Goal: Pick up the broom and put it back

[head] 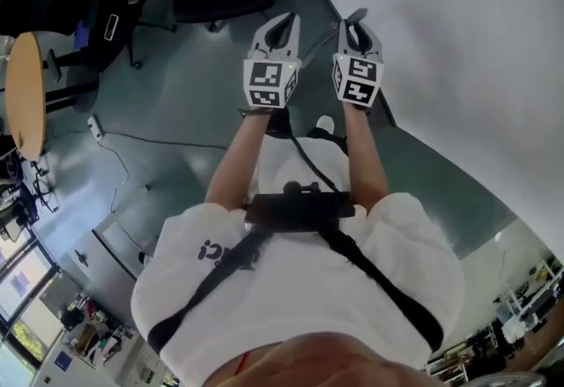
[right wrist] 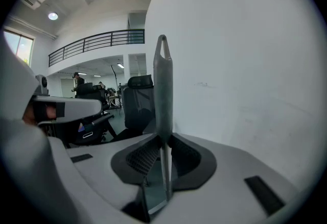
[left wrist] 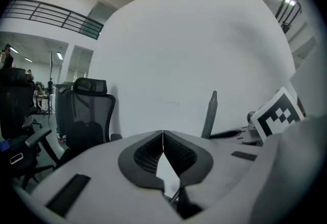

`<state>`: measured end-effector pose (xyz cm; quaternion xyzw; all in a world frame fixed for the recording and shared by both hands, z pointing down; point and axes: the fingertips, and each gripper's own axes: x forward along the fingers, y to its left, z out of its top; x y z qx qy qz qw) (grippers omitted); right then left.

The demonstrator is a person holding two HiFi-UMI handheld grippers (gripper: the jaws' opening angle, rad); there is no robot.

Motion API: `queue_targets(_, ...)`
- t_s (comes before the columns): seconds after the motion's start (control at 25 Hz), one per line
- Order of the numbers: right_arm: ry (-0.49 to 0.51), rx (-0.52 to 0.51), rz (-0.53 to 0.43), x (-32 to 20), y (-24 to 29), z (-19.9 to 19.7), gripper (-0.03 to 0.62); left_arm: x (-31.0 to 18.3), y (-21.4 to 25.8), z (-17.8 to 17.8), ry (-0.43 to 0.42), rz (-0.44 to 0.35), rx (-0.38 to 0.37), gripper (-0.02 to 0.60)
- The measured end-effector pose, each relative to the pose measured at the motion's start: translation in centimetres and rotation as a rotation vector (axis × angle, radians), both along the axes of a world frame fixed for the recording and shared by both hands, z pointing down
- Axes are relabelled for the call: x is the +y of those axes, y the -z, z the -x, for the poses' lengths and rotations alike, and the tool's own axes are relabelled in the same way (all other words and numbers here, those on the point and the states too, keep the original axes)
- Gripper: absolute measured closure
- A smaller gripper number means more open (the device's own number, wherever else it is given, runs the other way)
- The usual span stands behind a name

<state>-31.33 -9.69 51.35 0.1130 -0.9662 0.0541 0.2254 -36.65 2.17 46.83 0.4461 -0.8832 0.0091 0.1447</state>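
Within the right claw (right wrist: 162,141), the broom handle (right wrist: 163,90).

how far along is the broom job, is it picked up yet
Done: the pickup looks finished. The right hand-held gripper is shut on the grey broom handle, which stands upright between its jaws.
In hand: the broom is being held up beside the white wall. The left hand-held gripper is shut and empty.
Left: putting it back. No storage spot shows, and the broom's head is out of view.
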Motion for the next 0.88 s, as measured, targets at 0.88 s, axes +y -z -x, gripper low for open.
queue_targets(0.88,-0.75,0.169,0.191,-5.7,-11.0,-6.6,0.508,-14.4,-8.0,1.8,-0.698,0.147,0.084,0.569)
